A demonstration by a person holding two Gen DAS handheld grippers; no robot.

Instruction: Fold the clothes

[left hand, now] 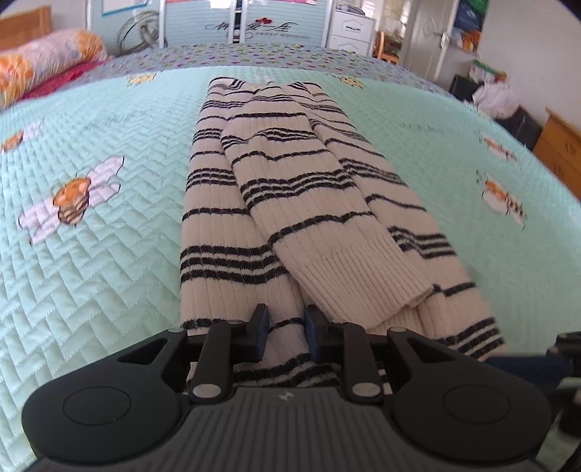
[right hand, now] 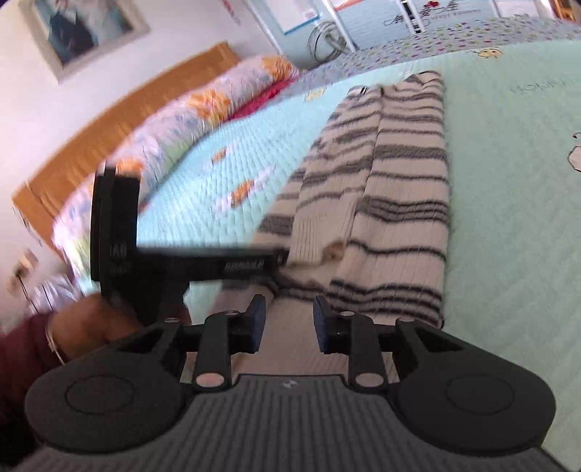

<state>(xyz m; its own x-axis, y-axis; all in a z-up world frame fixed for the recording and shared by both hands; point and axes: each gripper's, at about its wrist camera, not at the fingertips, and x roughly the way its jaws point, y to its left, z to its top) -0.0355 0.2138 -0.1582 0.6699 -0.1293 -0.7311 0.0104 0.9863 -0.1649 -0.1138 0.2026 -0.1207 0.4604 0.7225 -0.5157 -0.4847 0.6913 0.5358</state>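
A cream sweater with black stripes (left hand: 290, 188) lies folded into a long strip on the mint quilt, one sleeve (left hand: 337, 254) laid over its middle. My left gripper (left hand: 287, 325) is at the near hem, its pads closed on a fold of the knit that runs between them and under the tool. The right wrist view is blurred. There the sweater (right hand: 399, 203) stretches away, and my right gripper (right hand: 288, 323) sits at the same near hem with cream fabric pinched between its pads. The left gripper (right hand: 279, 259) shows there at the hem's left corner, held by a hand (right hand: 87, 326).
The quilt (left hand: 94, 276) spreads wide on both sides of the sweater. Flowered pillows (left hand: 43, 65) and a wooden headboard (right hand: 120, 130) lie to the left. A wardrobe (left hand: 254, 25), white drawers (left hand: 350, 29) and a wooden cabinet (left hand: 561, 152) stand beyond the bed.
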